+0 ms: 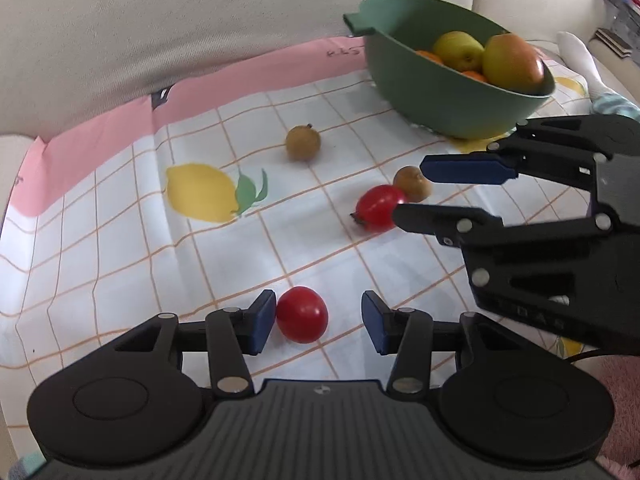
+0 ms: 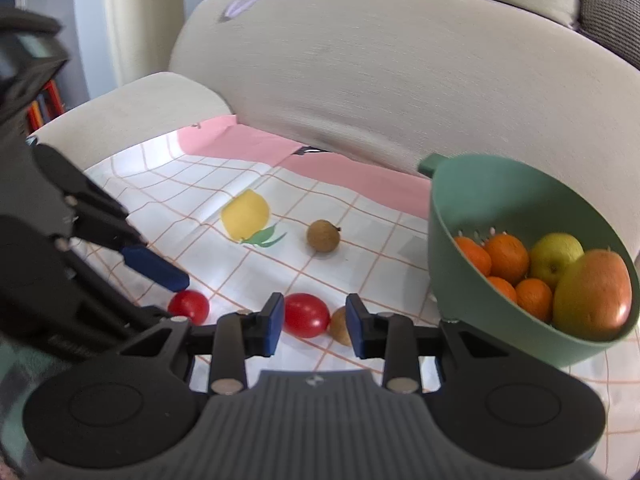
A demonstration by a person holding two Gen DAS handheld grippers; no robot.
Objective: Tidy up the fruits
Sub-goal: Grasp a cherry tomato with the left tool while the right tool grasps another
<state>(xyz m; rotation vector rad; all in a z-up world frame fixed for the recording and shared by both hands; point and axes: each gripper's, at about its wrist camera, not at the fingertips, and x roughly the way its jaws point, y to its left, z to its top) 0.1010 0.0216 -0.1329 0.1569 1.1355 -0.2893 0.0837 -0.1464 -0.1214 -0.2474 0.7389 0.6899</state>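
Observation:
My left gripper point(image 1: 319, 322) is open around a red tomato point(image 1: 302, 314) on the checked cloth; the tomato lies against the left pad with a gap to the right pad. It also shows in the right wrist view point(image 2: 189, 306). My right gripper point(image 2: 315, 323) is open around a second red tomato point(image 2: 306, 315) and a small brown fruit point(image 2: 341, 326) that touches it. In the left wrist view the right gripper point(image 1: 412, 190) reaches in from the right over that tomato point(image 1: 379, 207) and brown fruit point(image 1: 412, 183). Another brown fruit point(image 1: 303, 143) lies apart, farther back.
A green colander bowl point(image 2: 472, 216) with oranges point(image 2: 506, 258), a yellow-green apple point(image 2: 556, 258) and a mango point(image 2: 594, 296) stands at the right. The cloth point(image 1: 120, 240) has a printed lemon point(image 1: 200, 192) and a pink border. A beige sofa back point(image 1: 200, 20) rises behind.

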